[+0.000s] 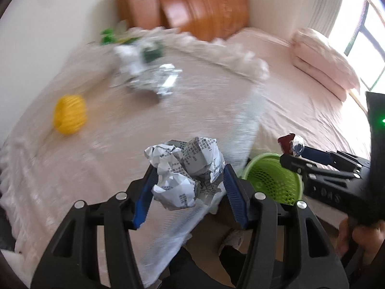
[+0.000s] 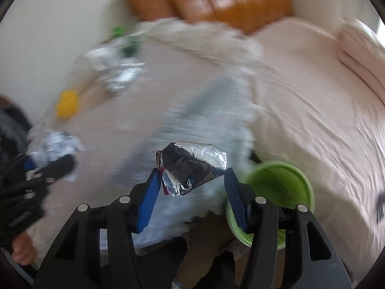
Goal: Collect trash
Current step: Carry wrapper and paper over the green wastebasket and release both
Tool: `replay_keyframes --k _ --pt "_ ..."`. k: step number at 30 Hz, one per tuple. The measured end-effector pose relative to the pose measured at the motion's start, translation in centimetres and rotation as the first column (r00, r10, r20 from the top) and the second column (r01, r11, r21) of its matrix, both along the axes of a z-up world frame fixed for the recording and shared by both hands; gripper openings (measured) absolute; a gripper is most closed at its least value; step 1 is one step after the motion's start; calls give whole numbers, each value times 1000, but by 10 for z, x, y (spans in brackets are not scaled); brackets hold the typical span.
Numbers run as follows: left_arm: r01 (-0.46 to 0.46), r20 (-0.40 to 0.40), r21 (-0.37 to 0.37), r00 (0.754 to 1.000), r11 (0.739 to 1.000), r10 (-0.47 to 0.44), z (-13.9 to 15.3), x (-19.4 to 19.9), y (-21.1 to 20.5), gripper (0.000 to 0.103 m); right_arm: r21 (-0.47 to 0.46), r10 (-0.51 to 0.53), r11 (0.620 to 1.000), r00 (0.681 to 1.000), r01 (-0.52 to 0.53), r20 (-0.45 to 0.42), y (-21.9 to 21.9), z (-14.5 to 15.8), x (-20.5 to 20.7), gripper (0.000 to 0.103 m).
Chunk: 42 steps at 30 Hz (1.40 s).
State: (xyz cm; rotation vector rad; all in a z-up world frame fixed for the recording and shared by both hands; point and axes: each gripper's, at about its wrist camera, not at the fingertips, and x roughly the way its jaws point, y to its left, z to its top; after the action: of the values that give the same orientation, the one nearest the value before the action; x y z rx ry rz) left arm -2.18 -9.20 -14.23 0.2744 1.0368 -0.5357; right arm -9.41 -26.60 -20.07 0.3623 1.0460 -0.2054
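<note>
My left gripper (image 1: pixel 189 172) is shut on a crumpled ball of printed paper (image 1: pixel 185 171), held above the table's near corner. My right gripper (image 2: pixel 192 175) is shut on a foil wrapper (image 2: pixel 192 166); in the left wrist view the right gripper (image 1: pixel 292 153) holds this wrapper (image 1: pixel 292 144) just over the rim of the green mesh bin (image 1: pixel 276 178). The bin (image 2: pixel 276 187) stands between table and bed, to the right of both grippers. The left gripper with the paper ball (image 2: pixel 55 147) shows at the left of the right wrist view.
More silver foil wrappers (image 1: pixel 154 77) and green packaging (image 1: pixel 151 53) lie at the far side of the lace-covered table (image 1: pixel 96 156). A yellow mesh ball (image 1: pixel 69 114) sits at its left. A pink bed (image 1: pixel 300 101) with a pillow (image 1: pixel 322 65) is at the right, a wooden headboard (image 1: pixel 204 4) behind.
</note>
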Motion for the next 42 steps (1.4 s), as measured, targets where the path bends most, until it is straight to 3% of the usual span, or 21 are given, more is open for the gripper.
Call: replay_keyframes --k 6,13,20,26,32,38,42 --pt "142 -25 9 990 990 -141 -12 -24 -65 54 -48 -142 989 978 136 -152 -74 -68 -46 55" --pt "242 -53 40 969 969 -240 -26 -55 -123 54 -10 -144 989 943 148 -299 -113 -153 -60 56" --pt "275 -72 86 960 958 -270 -38 -68 -147 54 11 -72 997 922 82 -381 -114 -207 -51 87" --pt "303 -86 110 952 946 -295 -44 -75 -157 54 -1 -87 996 925 94 -370 -121 -203 -58 92" --pt "370 -102 117 928 922 -359 -57 -78 -183 54 -41 -172 985 936 168 -309 -144 -164 -96 95" --pt "456 -172 137 885 879 -432 -103 -85 -226 54 -141 -298 953 916 269 -270 -165 -117 -152 101" --pt "517 -204 171 852 839 -483 -144 -94 -249 54 -133 -387 922 891 364 -239 -179 -93 -194 101"
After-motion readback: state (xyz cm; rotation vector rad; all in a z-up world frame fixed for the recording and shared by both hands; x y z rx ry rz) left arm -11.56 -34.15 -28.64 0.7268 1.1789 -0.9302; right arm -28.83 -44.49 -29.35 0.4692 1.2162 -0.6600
